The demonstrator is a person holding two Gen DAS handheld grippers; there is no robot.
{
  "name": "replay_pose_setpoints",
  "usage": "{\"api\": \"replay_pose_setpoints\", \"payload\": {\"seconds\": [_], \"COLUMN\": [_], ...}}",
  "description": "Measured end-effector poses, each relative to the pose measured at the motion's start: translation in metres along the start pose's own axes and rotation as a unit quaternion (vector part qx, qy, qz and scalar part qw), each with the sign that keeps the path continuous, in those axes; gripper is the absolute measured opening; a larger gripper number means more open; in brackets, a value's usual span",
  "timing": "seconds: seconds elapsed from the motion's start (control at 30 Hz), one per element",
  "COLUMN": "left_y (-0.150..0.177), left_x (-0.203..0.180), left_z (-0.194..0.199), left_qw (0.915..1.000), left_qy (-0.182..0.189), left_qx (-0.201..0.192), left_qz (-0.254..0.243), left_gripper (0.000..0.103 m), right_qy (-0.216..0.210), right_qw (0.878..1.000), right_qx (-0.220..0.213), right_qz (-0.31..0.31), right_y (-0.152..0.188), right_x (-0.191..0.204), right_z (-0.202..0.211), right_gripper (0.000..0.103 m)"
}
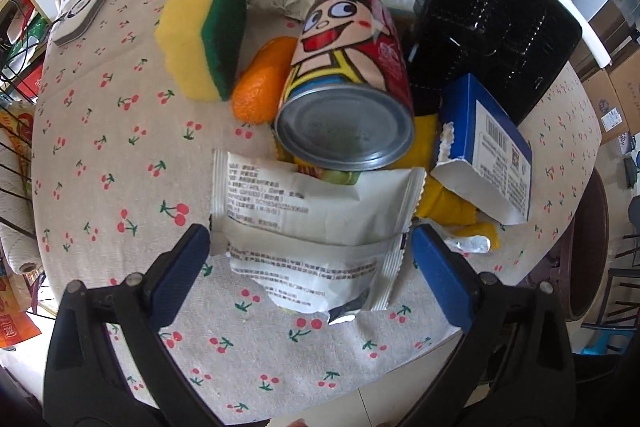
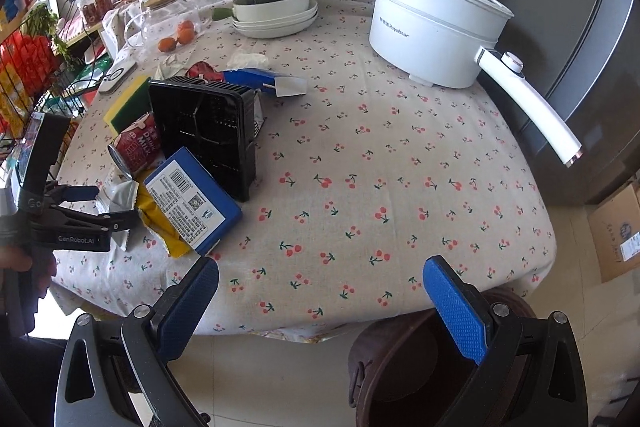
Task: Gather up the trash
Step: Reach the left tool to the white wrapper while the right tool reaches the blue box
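Two tools spread wide: left tool (image 1: 310, 239) straddles the white wrapper (image 1: 316, 223) for pickup; right tool (image 2: 320, 279) waits empty, trash pile at ten o'clock.

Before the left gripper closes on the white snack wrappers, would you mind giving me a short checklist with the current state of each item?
1. Left gripper open: ok, jaws spread wide.
2. White wrappers between the jaws: ok, they lie in the gap.
3. Jaws touching the wrappers: cannot tell, the pads sit right at their edges.
4. Cartoon can free of the wrappers: not ok, it lies on its side, its base overlapping the upper wrapper.
5. Blue box outside the jaws: ok, it lies to the right.
6. Right gripper out of the way: ok, open over bare tablecloth.
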State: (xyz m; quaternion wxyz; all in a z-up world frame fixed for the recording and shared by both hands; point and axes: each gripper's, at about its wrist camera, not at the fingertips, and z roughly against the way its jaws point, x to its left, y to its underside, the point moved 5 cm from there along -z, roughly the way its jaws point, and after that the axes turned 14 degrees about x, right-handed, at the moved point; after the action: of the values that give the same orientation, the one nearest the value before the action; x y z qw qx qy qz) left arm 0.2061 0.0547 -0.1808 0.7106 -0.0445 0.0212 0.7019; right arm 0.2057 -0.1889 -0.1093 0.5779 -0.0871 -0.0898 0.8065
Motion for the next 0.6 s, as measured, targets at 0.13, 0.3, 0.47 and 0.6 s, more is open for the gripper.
{"api": "replay_pose_setpoints", "payload": {"seconds": [0.13,0.3,0.47,0.6], "left_y": [-0.004,-0.004,0.003,0.017], "left_x": [-0.001,-0.001,0.004,0.020], "left_z": [0.003,0.013,0.028,0.042], "left_qw": [0.9999,0.9995,0.9989,0.9986], "left_qy": [0.002,0.002,0.040,0.042], "left_qx": [-0.011,-0.017,-0.014,-0.028], "left_qz": [-0.010,-0.025,-0.021,-0.016], "left_gripper": [0.098,0.076,0.050,0.048], "right_qy": [-0.001,-0.008,-0.041,-0.054], "right_qw": [1.000,0.999,0.997,0.994], "right_qx": [0.015,0.034,0.043,0.053], "right_qz": [0.014,0.029,0.052,0.077], "right_y": [-0.001,-0.006,-0.018,-0.028], "right_x": [0.008,0.022,0.045,0.068], "right_z": [-0.013,-0.028,-0.042,-0.058], "right_gripper": [0.103,0.103,0.103,0.103]}}
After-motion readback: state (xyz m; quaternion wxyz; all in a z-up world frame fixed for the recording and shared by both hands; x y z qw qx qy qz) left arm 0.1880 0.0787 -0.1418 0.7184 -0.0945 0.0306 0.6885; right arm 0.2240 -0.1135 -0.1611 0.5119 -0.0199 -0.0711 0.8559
